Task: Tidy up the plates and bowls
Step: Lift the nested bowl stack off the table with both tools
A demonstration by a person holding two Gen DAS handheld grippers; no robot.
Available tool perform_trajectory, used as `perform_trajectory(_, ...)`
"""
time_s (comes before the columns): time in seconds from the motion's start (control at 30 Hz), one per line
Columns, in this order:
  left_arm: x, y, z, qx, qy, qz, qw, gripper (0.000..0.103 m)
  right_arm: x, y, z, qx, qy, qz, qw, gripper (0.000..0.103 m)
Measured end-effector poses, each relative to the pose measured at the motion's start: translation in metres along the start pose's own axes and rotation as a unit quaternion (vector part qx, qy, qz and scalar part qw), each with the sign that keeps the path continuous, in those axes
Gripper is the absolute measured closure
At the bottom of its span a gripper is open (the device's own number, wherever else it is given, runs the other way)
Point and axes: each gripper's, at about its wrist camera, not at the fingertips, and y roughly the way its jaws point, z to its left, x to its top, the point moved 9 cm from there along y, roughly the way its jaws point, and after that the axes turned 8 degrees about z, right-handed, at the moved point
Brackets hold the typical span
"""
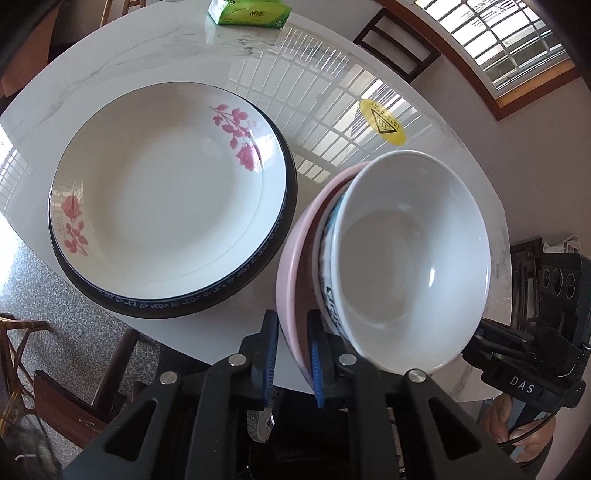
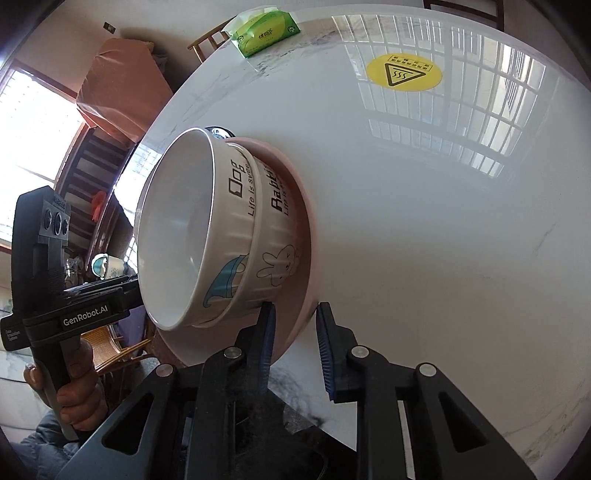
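A white plate with pink roses [image 1: 166,192] sits on a dark blue-rimmed plate [image 1: 177,306] on the white marble table [image 1: 147,55]. A stack of bowls stands to its right: a pink bowl [image 1: 291,258] holds two white cartoon bowls, "Rabbit" [image 2: 280,236] under "Dog" [image 2: 229,221]. My left gripper [image 1: 291,354] is shut on the pink bowl's rim, with the stack tilted. My right gripper [image 2: 295,343] straddles the pink bowl's rim [image 2: 291,325] on the other side; its right pad stands clear of the rim.
A green tissue pack [image 1: 251,11] lies at the table's far edge, also in the right wrist view [image 2: 266,31]. A yellow heat-warning sticker [image 1: 384,122] is on the tabletop. Wooden chairs [image 1: 402,48] stand around the table; a window [image 1: 509,40] is beyond.
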Motion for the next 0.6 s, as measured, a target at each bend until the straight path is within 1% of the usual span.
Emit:
perform_trajectory(0.2,0.001,0.001,-0.001,-0.001,-0.003,0.001,1.0000,0.088,-0.002,0.000,-0.006,0.015,0.010,-0.010,1.000,0.081)
perform_trajectory(0.4,0.001,-0.013,-0.010,0.020,0.015,-0.029,0.9993,0.088,-0.007,-0.003,-0.004,0.031,0.015,-0.027,0.999,0.081)
perform_trajectory(0.5,0.001,-0.016,-0.012,0.021,0.018,-0.030,0.9992,0.088,-0.012,-0.005,-0.002,0.046,0.020,-0.032,0.998,0.080)
perform_trajectory(0.6,-0.001,-0.018,-0.012,0.031,0.024,-0.035,0.9986,0.088,-0.015,-0.006,0.002,0.059,0.024,-0.038,0.997,0.079)
